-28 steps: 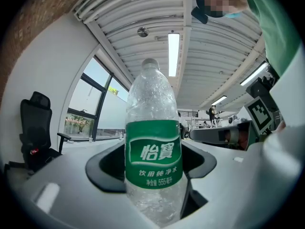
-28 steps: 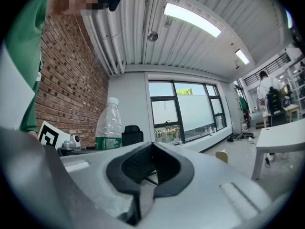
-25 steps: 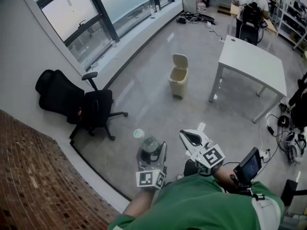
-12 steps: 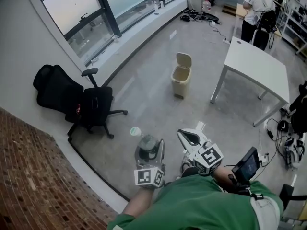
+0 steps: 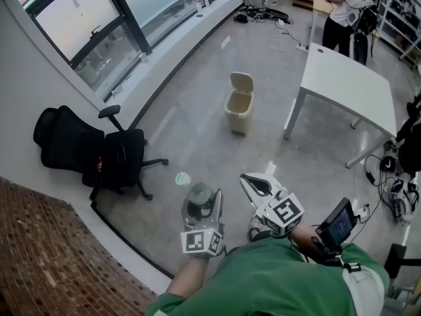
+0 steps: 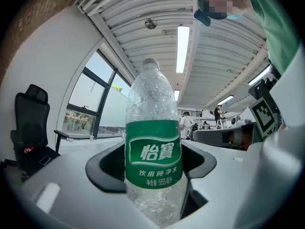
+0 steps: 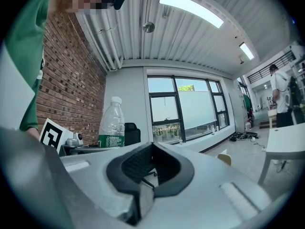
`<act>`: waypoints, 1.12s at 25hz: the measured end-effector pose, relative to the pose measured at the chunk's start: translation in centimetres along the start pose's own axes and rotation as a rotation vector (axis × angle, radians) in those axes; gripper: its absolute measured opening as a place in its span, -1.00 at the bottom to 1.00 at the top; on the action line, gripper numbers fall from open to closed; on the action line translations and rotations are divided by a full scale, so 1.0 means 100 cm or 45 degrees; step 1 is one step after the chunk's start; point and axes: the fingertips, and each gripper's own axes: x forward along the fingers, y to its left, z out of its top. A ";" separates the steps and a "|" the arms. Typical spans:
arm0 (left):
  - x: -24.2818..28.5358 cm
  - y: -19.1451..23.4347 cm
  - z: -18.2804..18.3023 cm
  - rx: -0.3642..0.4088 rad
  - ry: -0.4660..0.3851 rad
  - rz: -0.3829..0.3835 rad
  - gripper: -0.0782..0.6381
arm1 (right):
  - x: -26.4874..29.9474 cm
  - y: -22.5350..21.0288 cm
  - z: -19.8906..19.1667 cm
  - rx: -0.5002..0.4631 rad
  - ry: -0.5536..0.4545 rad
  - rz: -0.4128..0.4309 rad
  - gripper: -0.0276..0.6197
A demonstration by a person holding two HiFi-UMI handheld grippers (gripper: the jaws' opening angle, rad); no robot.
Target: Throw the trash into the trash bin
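Observation:
A clear plastic water bottle (image 6: 152, 147) with a green label stands between the jaws of my left gripper (image 5: 200, 206), which is shut on it. The bottle (image 5: 198, 199) shows in the head view low in the middle, its white cap (image 5: 182, 178) pointing forward. The bottle (image 7: 111, 125) also appears at the left of the right gripper view. My right gripper (image 5: 258, 188) is held just right of the left one, jaws shut with nothing between them. A beige trash bin (image 5: 238, 104) with its lid up stands on the floor several steps ahead; its lid (image 7: 225, 158) peeks past the right gripper.
A white table (image 5: 347, 87) stands right of the bin. A black office chair (image 5: 105, 153) is at the left by the window wall (image 5: 125, 25). A person (image 5: 345, 15) stands at the far right. Cables (image 5: 388, 176) lie on the floor at right.
The view has shifted a little; both grippers and the bottle keep their places in front of me. The bin sits slightly lower left in the picture.

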 end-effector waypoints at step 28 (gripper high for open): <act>0.202 -0.063 -0.005 0.118 0.093 -0.282 0.13 | 0.021 -0.186 0.016 0.026 -0.048 -0.208 -0.91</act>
